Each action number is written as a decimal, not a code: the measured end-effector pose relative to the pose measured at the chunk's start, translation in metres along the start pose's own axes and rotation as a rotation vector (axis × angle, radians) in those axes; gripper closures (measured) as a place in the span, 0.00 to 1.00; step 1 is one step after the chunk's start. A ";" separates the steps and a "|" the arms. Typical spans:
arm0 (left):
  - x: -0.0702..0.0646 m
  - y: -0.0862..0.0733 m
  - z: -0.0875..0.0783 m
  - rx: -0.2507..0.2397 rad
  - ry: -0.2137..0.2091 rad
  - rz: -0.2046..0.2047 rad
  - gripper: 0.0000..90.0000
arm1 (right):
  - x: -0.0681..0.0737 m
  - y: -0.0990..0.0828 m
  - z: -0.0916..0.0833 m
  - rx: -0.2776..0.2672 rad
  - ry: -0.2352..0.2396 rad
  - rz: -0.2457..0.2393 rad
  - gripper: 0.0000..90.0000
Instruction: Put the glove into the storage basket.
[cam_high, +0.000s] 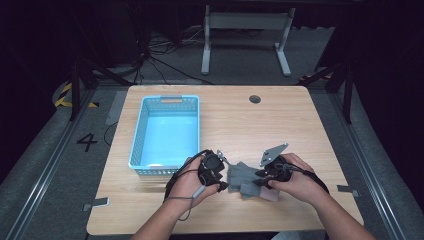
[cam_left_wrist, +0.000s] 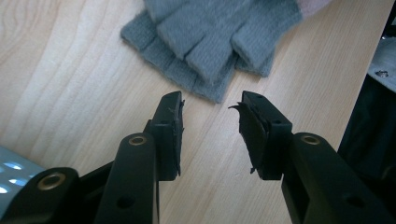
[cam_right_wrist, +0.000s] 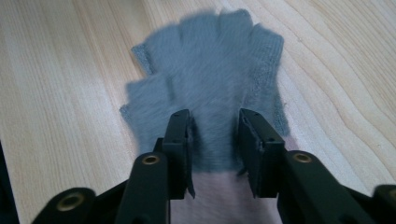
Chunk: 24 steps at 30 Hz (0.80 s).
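Gloves (cam_high: 245, 179) lie on the wooden table (cam_high: 300, 120), a grey knitted pair stacked one on the other with pink cuffs, near the front edge between the 2 hands. From the table's middle they sit at about 6 o'clock, and the blue basket (cam_high: 137, 142) stands at about 9 o'clock, well apart from them and with nothing of this pair inside it.

In the right gripper view the right gripper (cam_right_wrist: 215, 140) hangs over the upper glove where grey knit meets pink cuff. Its jaws stand apart with the fabric between them, and I cannot see the pads pressing on it, so I read it as parted and not yet gripping. In the left gripper view the left gripper (cam_left_wrist: 210, 128) has its jaws apart over bare wood; the glove fingertips (cam_left_wrist: 205, 70) lie just beyond it toward 12 o'clock, nothing between the pads. From the high view the left hand (cam_high: 192, 182) sits at 9 o'clock of the gloves and the right hand (cam_high: 295, 182) at 3 o'clock.

My judgement: the work looks like getting the pair gathered and moved into the basket, and it is at an early stage. Stacking appears done. Left to do: close on the pair, lift, carry toward 10 o'clock, and release inside the basket.
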<state>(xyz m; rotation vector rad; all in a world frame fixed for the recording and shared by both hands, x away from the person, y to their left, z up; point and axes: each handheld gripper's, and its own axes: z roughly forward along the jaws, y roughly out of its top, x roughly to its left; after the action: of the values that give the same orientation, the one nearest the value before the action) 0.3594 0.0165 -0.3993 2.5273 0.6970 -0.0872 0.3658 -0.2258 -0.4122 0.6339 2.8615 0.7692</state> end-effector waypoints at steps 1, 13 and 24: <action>0.000 0.000 0.000 0.001 -0.003 0.001 0.67 | 0.000 0.000 0.000 -0.004 -0.001 0.007 0.69; -0.002 0.006 0.007 0.015 -0.013 0.019 0.68 | -0.005 -0.013 -0.027 -0.055 -0.031 0.081 0.63; -0.003 0.010 0.010 0.020 -0.019 0.035 0.69 | -0.018 -0.034 -0.045 -0.010 -0.048 0.164 0.63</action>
<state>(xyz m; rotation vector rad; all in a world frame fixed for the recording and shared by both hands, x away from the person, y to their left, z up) 0.3624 0.0031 -0.4026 2.5533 0.6476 -0.1071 0.3601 -0.2808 -0.3905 0.8822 2.7868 0.7779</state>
